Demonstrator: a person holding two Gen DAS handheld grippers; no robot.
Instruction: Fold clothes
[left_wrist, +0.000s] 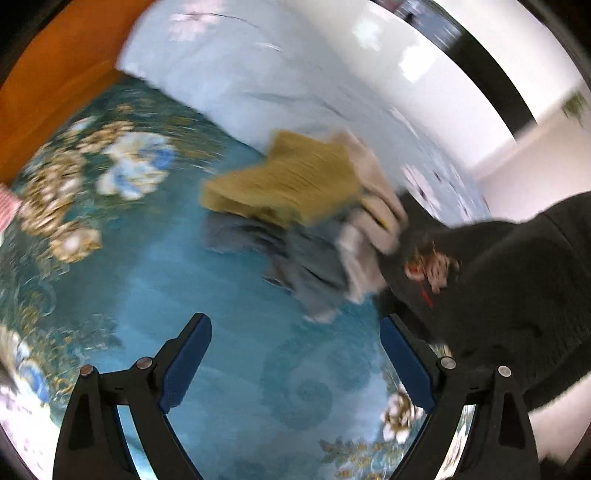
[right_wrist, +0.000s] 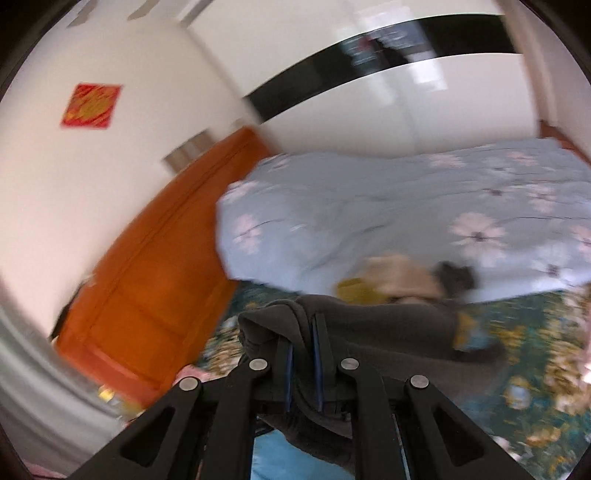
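My right gripper (right_wrist: 303, 354) is pinched on a fold of the dark garment (right_wrist: 388, 328), the cloth bunched between its blue pads and trailing forward over the bed's teal floral sheet (right_wrist: 546, 332). My left gripper (left_wrist: 295, 365) is spread wide with nothing between its pads, hovering above the sheet just left of the same dark garment (left_wrist: 517, 295).

I judge this garment to be soft, thick and limp: it sags from the pinch and will not hold a shape, so one grip only drags it. A hem or shoulder edge looks like the best place for my free gripper, so the cloth can be stretched flat between two holds. It is charcoal, with a small red and white print visible from the left wrist. Both views are motion-blurred, so finer detail escapes me.

Beyond it, a mustard knit (left_wrist: 288, 181), a beige piece (left_wrist: 373, 192) and grey cloth (left_wrist: 306, 266) lie heaped together against the pale blue flowered quilt (right_wrist: 406, 206).
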